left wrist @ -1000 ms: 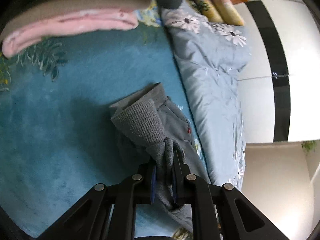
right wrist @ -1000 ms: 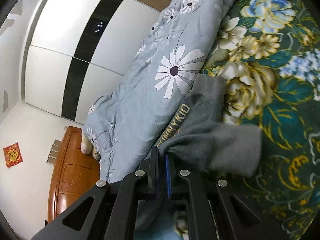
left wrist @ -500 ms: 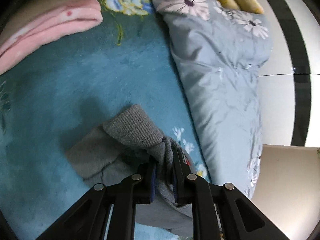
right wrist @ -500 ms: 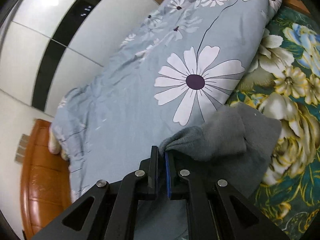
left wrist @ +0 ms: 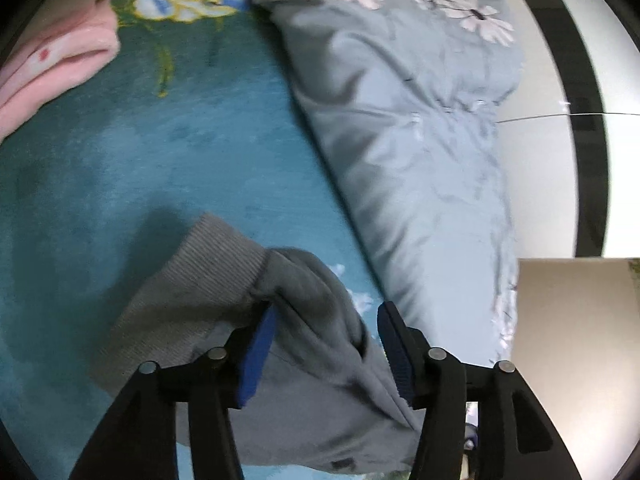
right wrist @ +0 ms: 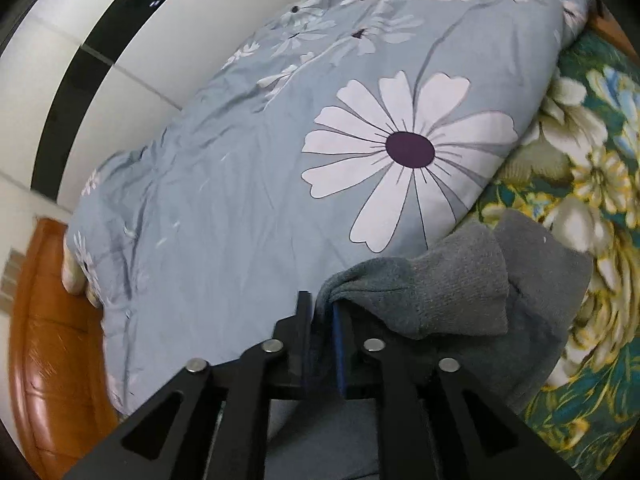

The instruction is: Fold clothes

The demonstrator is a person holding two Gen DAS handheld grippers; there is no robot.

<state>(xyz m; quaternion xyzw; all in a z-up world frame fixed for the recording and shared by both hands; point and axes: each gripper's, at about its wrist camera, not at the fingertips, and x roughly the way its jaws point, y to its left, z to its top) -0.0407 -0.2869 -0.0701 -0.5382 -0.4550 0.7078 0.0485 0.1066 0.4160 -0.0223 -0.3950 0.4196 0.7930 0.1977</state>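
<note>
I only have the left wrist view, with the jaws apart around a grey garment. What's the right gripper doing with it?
Observer: The right gripper has a bunched grey garment corner between its jaws, which are opening.
Operator: What's behind it over there?
Observer: A blue-grey daisy quilt, running back to an orange-brown wooden headboard.
Operator: And what does the garment lie on at that end?
Observer: On a green bedcover printed with large cream and yellow flowers; the garment's far edge rests against the quilt.
</note>
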